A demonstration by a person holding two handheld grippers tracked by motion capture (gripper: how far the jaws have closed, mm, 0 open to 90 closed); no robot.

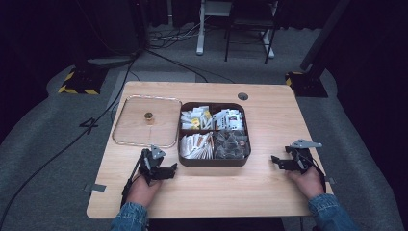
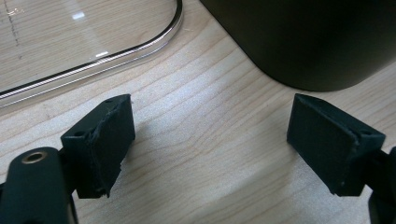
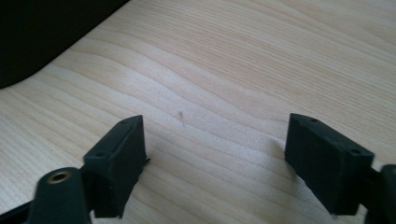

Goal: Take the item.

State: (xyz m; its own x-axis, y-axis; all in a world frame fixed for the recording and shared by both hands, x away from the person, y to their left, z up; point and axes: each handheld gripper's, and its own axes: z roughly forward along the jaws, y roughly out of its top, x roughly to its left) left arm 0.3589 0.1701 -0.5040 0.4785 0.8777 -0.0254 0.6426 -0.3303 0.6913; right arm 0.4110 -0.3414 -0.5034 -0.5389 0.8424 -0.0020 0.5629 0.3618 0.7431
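Your left gripper point(image 1: 162, 169) rests low on the worktop point(image 1: 269, 115), jaws spread wide with bare wood between them and nothing gripped. It sits just beside the near-left corner of the dark compartment box point(image 1: 211, 162); in the left gripper view that corner point(image 2: 299, 42) and the edge of the clear lid point(image 2: 93, 58) lie ahead. Your right gripper point(image 1: 285, 162) is likewise wide open and empty, well right of the box. The lid point(image 1: 146, 120) lies flat to the box's left
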